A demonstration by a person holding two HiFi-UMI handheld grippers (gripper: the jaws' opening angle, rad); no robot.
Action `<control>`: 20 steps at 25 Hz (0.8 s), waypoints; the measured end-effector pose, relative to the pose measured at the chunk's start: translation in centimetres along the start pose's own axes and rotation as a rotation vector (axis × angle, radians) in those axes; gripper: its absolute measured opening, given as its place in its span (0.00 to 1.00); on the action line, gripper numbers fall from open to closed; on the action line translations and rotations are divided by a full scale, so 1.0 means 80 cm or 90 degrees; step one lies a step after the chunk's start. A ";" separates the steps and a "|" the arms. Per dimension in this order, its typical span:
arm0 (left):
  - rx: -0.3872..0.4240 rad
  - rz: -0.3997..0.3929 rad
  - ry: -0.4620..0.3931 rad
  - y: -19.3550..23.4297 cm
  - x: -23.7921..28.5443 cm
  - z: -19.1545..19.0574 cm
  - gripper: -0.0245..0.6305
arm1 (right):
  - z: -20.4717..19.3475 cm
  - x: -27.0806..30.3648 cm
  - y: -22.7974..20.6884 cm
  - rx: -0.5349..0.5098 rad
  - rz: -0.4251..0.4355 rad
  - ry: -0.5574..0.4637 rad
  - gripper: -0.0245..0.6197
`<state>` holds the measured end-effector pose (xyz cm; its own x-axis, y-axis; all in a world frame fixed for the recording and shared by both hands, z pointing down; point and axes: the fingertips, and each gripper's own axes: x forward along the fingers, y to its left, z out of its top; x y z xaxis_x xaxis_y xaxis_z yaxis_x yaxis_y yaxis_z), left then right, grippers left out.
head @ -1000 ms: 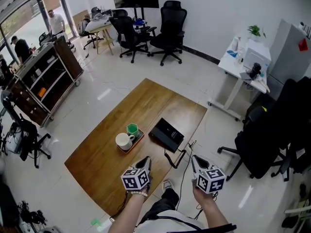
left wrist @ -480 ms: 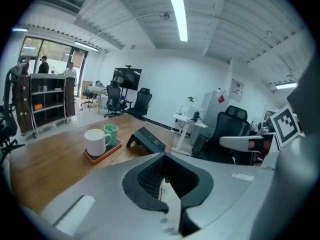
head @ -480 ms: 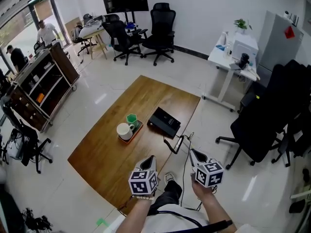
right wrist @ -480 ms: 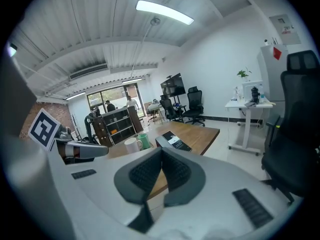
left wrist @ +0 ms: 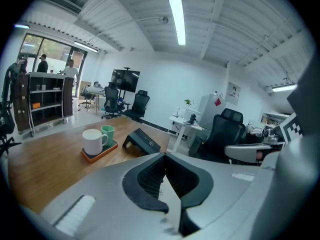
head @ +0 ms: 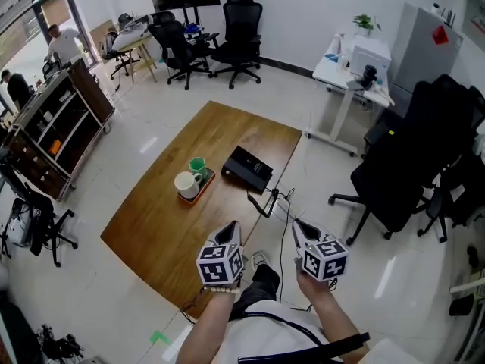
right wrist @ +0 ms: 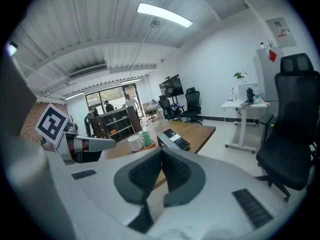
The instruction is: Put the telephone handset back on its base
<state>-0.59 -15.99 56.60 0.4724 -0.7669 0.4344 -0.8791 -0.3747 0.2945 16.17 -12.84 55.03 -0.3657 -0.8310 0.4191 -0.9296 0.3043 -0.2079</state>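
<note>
The left gripper is held with its jaws pressed together and nothing between them. The right gripper is likewise clenched on nothing. Both are carried side by side close to the person's body, pointing forward, short of the near edge of the wooden table.

Ahead of the tongs, and nearer the right one, a dark elongated piece is seen at the table's near right edge. It is taken to be the telephone handset, though it is too small to be read with certainty. A thin cable appears to run from it. Just beyond it, farther from both tongs, the black telephone base is set on the tabletop with its cradle unoccupied. Forward of the left gripper, beside the base, a white mug and a green cup are stood on an orange tray.

The handset is judged to be light, stiff and smooth-skinned, so it may slip under the pads. It would best be taken across the narrow middle of its handle. Some pull from the cable should be allowed for as it is lifted.
</note>
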 end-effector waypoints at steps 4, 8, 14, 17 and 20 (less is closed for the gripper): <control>-0.003 -0.007 0.001 -0.009 0.003 -0.001 0.04 | 0.000 -0.008 -0.004 -0.004 -0.007 -0.003 0.05; 0.002 -0.008 0.003 -0.015 0.005 -0.002 0.04 | 0.001 -0.011 -0.006 -0.007 -0.007 -0.005 0.05; -0.001 -0.008 0.005 -0.012 0.007 -0.003 0.04 | 0.007 -0.006 -0.005 -0.013 -0.005 -0.008 0.05; -0.004 -0.010 0.004 -0.012 0.007 -0.003 0.05 | 0.009 -0.007 -0.003 -0.016 -0.004 -0.010 0.05; -0.002 -0.011 0.004 -0.015 0.006 -0.001 0.05 | 0.010 -0.009 -0.005 -0.016 -0.005 -0.011 0.05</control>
<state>0.72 -15.90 56.53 0.4873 -0.7571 0.4352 -0.8711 -0.3860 0.3037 16.86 -12.72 54.07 -0.3575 -0.8414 0.4053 -0.9335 0.3087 -0.1825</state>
